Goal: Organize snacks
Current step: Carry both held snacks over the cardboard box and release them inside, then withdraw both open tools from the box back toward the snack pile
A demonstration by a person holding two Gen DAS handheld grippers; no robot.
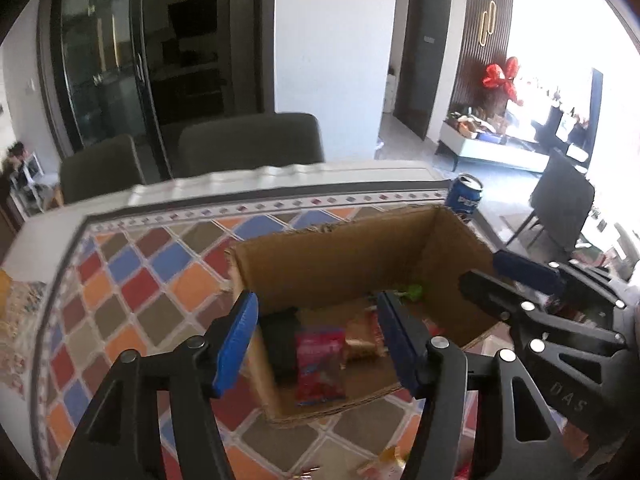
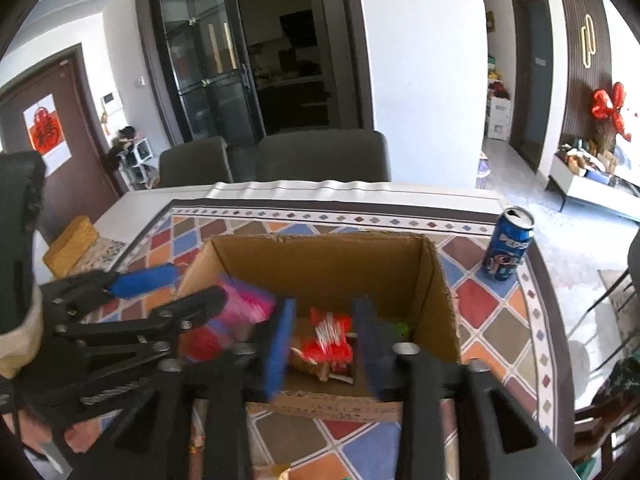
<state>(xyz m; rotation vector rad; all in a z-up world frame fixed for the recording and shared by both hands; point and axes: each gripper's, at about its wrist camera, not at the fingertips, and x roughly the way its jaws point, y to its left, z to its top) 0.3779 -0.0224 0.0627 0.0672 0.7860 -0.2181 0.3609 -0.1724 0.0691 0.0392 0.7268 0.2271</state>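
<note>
Both grippers are hanging over the open brown cardboard box point(image 1: 336, 256) sitting on the table with the multicoloured diamond-tile cloth point(image 1: 132, 280).

Left gripper point(image 1: 316, 340): blue-padded jaws are standing partly apart, nothing between the pads. Straight below them a red-and-pink snack packet point(image 1: 320, 364) is lying flat on the box floor, with a dark flat packet point(image 1: 282, 340) just to its left and a gold-brown wrapper point(image 1: 360, 340) just to its right. A small green item point(image 1: 412, 292) is sitting near the far wall of the box.

Right gripper point(image 2: 324, 344): jaws are standing slightly apart, pads not pressing on anything. An orange-red snack packet with white stripes point(image 2: 328, 344) is showing in the gap, motion-blurred, lying over other wrappers in the box. In the right wrist view a blurred pink-and-red packet point(image 2: 244, 304) is showing at the left gripper's tips; can't tell whether it is touching them.

A blue Pepsi can point(image 2: 508, 244) is standing upright on the cloth, beyond the box's right far corner.
</note>
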